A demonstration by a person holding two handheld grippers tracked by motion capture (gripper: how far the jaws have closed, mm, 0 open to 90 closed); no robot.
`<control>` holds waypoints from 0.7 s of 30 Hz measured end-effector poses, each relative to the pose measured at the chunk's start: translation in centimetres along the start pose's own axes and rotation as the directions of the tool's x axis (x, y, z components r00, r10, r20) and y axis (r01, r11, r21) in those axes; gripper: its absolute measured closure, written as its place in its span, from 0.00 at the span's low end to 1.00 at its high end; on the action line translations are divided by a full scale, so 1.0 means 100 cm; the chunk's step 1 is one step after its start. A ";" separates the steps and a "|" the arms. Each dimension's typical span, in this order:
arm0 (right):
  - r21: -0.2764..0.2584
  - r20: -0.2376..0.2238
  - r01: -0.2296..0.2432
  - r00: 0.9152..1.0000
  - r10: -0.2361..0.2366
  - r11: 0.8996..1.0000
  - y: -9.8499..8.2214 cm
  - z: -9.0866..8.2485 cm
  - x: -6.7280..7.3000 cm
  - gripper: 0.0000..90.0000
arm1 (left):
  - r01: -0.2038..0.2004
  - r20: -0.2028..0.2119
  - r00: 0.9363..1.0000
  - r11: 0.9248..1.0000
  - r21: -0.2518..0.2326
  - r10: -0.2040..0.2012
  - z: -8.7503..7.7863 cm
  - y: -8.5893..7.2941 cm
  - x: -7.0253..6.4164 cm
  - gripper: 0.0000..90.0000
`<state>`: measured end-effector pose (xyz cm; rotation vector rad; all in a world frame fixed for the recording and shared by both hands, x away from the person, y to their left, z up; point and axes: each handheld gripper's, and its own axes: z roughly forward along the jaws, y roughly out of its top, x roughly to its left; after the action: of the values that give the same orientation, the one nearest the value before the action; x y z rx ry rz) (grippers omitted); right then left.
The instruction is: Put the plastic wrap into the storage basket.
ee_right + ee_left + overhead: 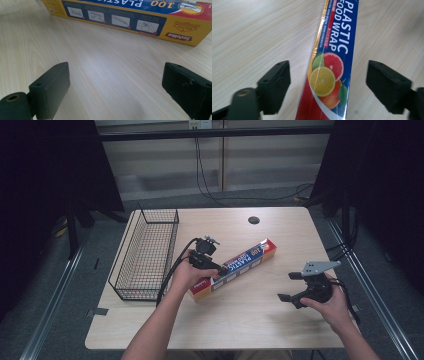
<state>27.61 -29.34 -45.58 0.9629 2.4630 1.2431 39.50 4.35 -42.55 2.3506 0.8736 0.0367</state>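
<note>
High view: right tool point(290, 286) sat near the tabletop's point(240, 325) front right, jaws wide apart, nothing between them, well apart from the plastic wrap box point(235, 268). Left tool point(216, 268) was over the box's near end, jaws straddling it, gaps either side, pads not touching. Box lay diagonally mid-tabletop. Wire basket point(147, 252) stood farther left.

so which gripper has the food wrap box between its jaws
The left gripper: its jaws straddle the plastic food wrap box with gaps either side, not pressing on it. The right gripper sits apart from the box, open over bare table.
</note>
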 end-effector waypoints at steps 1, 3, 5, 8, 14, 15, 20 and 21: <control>0.002 0.001 0.000 1.000 0.000 1.000 0.000 0.000 0.000 0.09 | 0.000 0.000 1.000 1.000 0.000 0.000 0.000 0.000 0.000 0.26; 0.002 0.000 0.000 1.000 0.000 1.000 0.000 0.000 0.000 0.09 | -0.011 0.019 1.000 1.000 -0.019 0.012 0.003 0.005 -0.003 0.28; 0.003 0.005 -0.003 1.000 0.003 1.000 0.000 -0.001 0.000 0.09 | -0.030 0.035 0.999 0.999 -0.015 0.030 0.004 0.006 -0.004 0.32; -0.002 0.001 -0.003 1.000 0.003 1.000 0.000 -0.001 0.000 0.09 | -0.042 0.044 0.998 0.999 -0.032 0.044 0.007 0.010 -0.006 0.32; -0.002 0.000 -0.004 1.000 0.004 1.000 0.000 -0.001 0.000 0.09 | -0.044 0.060 0.997 0.999 -0.019 0.045 0.015 0.017 -0.008 0.30; -0.003 -0.001 -0.005 1.000 0.005 1.000 0.000 -0.001 0.000 0.09 | -0.042 0.064 0.997 0.999 -0.025 0.043 0.017 0.017 -0.008 0.30; -0.003 -0.001 -0.004 1.000 0.004 1.000 0.000 -0.001 0.000 0.09 | -0.041 0.054 0.998 0.999 0.011 0.040 0.028 0.018 -0.007 0.31; -0.003 -0.003 -0.004 1.000 0.004 1.000 0.000 -0.001 0.000 0.09 | -0.041 0.054 0.998 0.999 0.011 0.040 0.028 0.018 -0.007 0.31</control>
<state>27.55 -29.42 -45.53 0.9658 2.4615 1.2504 40.63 1.34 -43.64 2.3691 0.8026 -0.0154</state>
